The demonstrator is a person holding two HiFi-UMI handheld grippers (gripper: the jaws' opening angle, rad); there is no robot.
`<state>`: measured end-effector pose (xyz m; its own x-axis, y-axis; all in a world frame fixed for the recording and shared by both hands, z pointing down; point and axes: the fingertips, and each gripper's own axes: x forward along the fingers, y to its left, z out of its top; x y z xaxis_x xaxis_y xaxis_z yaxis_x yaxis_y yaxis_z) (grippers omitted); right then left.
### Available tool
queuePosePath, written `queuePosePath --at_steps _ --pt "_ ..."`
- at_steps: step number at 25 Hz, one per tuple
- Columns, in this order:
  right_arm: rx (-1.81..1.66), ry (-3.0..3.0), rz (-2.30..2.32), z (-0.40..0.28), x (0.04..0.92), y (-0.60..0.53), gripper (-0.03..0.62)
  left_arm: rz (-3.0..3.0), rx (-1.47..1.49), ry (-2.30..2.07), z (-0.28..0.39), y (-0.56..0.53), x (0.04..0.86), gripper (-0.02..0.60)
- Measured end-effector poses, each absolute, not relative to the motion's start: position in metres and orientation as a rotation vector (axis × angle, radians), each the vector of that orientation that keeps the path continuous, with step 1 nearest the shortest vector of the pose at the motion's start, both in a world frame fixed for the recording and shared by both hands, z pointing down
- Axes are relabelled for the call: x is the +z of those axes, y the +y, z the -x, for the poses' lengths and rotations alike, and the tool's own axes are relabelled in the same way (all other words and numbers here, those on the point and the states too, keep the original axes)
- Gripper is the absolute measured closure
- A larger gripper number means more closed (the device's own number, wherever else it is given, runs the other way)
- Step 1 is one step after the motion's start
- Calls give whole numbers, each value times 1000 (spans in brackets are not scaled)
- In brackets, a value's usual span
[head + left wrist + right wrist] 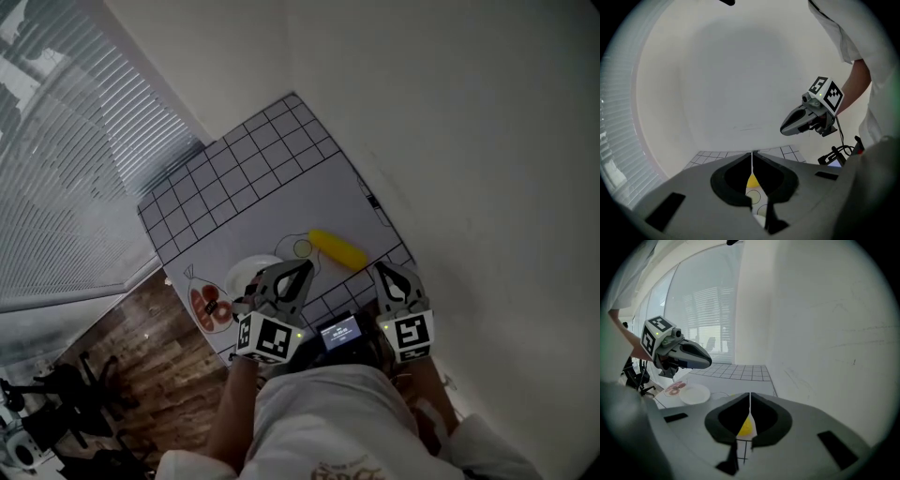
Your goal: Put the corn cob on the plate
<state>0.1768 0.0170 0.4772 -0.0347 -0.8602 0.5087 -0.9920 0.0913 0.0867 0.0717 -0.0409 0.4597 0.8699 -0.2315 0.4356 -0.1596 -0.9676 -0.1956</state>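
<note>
While the left gripper (298, 274) and right gripper (386, 274) hover closed and empty at the table's (246, 178) near edge, approaching the corn cob (337, 249) likely needs jaws opened.

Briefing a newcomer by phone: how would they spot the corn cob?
Find the grid-printed mat by the white wall. Near its front edge, right of the white plate, lies the corn cob, the only yellow thing there.

The yellow corn cob (337, 249) lies on the grid-printed white table mat (253, 178), right of the round white plate (246, 271), which sits by the mat's near left edge.
</note>
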Motion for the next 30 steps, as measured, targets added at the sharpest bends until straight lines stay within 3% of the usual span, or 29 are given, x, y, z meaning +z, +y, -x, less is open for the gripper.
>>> queuePosePath --at_steps 22,30 --pt "498 -1937 -1603 -167 554 -6 572 2902 -959 113 -109 -52 548 572" --pt "524 -1946 -1483 -163 574 -14 490 2888 -990 28 -118 -53 565 541"
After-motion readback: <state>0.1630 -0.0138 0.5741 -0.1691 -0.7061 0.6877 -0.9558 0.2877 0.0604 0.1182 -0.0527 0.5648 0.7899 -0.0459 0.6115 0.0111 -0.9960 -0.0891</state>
